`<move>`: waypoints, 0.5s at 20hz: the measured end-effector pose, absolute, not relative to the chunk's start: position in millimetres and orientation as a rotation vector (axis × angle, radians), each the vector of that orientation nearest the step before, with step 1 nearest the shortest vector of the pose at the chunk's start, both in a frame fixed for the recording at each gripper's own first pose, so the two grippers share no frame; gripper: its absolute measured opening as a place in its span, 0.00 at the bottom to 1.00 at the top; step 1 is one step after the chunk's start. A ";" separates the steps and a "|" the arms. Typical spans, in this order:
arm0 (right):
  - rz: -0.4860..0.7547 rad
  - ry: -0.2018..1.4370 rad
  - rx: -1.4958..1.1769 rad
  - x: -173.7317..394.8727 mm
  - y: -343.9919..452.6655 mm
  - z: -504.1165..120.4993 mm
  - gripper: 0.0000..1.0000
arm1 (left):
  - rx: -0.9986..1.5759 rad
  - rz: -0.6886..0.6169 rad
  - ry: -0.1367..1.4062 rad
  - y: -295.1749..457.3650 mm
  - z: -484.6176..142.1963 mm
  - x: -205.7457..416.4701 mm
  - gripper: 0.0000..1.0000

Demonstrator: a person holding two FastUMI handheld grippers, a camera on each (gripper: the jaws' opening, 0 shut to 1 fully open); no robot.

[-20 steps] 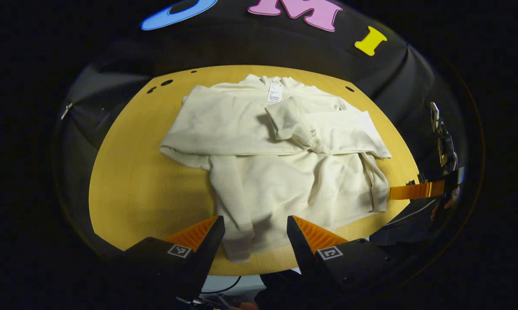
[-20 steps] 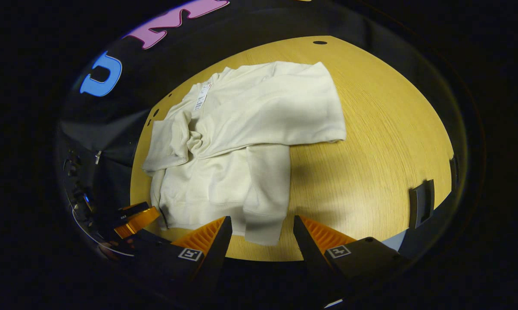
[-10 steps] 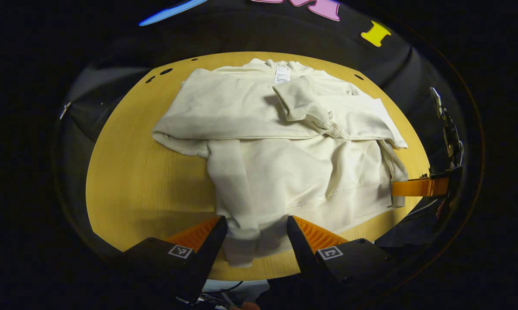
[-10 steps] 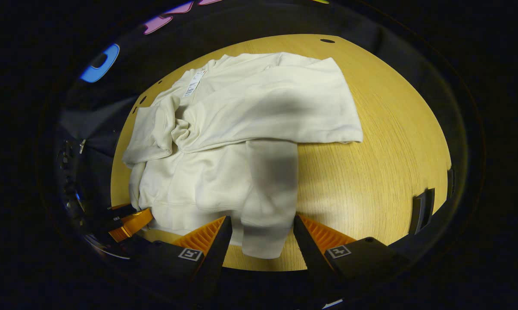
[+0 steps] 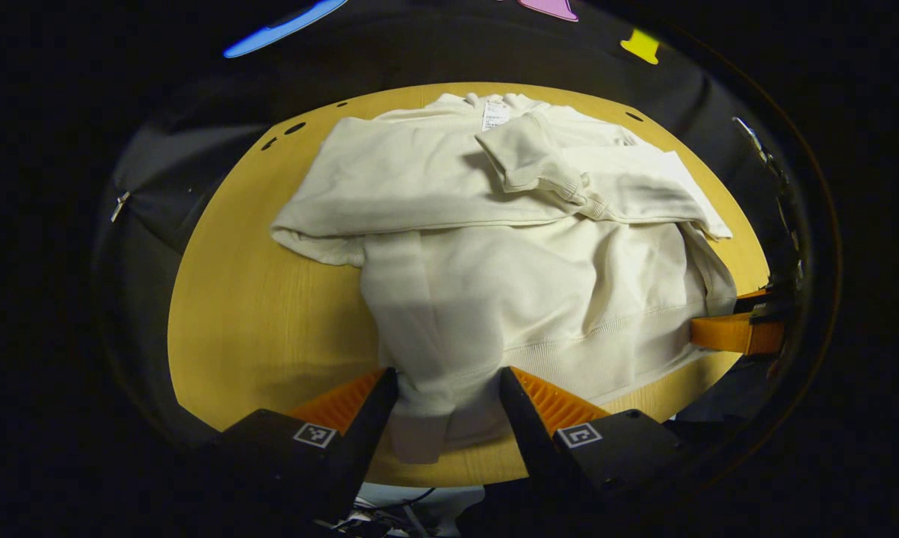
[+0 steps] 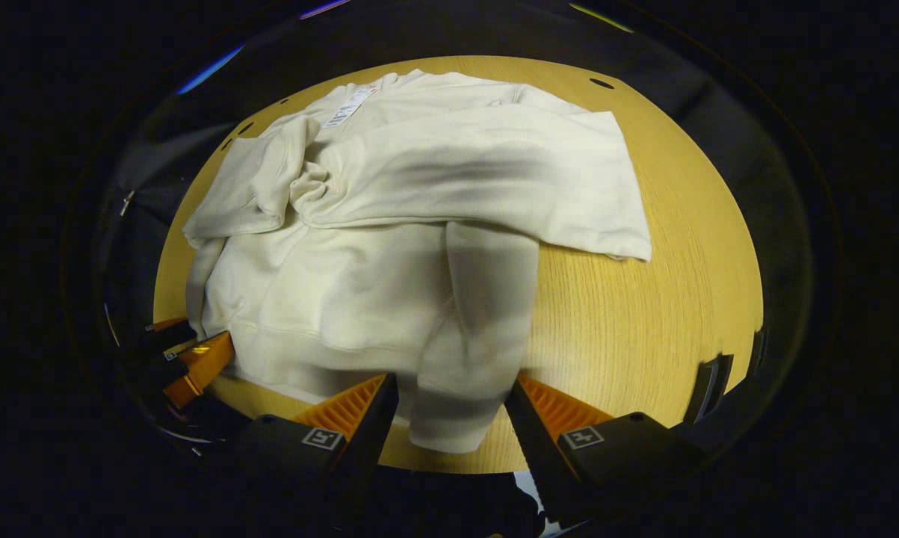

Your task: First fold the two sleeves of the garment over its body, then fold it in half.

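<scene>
A cream sweatshirt (image 5: 524, 269) lies on the round wooden table (image 5: 255, 329), collar and tag at the far side. One sleeve is folded across its chest, with the cuff (image 5: 527, 157) near the tag. Another sleeve (image 5: 419, 359) runs down toward the near edge. My left gripper (image 5: 443, 396) is open and straddles that sleeve's end. In the right gripper view the sweatshirt (image 6: 359, 284) shows a long sleeve (image 6: 479, 329) reaching the near edge. My right gripper (image 6: 450, 396) is open around that cuff. The other gripper (image 5: 726, 332) sits at the hem's right corner.
Bare wood (image 6: 643, 329) stretches to the right of the sweatshirt in the right gripper view. The other gripper (image 6: 195, 359) sits at the hem's left corner there. Small dark holes (image 5: 294, 128) mark the table's far rim. Black cloth surrounds the table.
Both grippers have come down and forward toward the near hem, so the sweatshirt looks larger. The hanging sleeve end now sits deeper between each pair of fingers. The garment itself has not shifted.
</scene>
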State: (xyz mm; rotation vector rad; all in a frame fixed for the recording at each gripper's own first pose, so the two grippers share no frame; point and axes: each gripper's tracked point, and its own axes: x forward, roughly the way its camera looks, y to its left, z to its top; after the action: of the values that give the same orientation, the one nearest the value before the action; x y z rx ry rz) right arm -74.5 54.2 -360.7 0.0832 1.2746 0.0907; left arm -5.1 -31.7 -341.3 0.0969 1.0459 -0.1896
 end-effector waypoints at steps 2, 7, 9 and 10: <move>0.081 1.275 0.062 -74.9 55.1 -361.3 0.90 | 0.101 -0.189 1.046 -32.7 -342.8 -6.1 0.90; 0.167 1.284 0.176 -74.2 72.5 -359.4 0.51 | 0.151 -0.199 1.060 -35.2 -341.5 0.7 0.54; 0.209 1.297 0.283 -79.1 85.1 -357.9 0.23 | 0.175 -0.198 1.033 -31.3 -341.1 3.2 0.23; 0.220 1.304 0.321 -80.0 85.7 -357.5 0.16 | 0.170 -0.210 1.037 -30.8 -340.9 4.3 0.16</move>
State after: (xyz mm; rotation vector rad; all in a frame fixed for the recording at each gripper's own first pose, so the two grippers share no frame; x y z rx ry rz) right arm -80.0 85.7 -357.5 0.3206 1.3040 0.2200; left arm 4.3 -30.8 -340.9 0.1697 1.0367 -0.2099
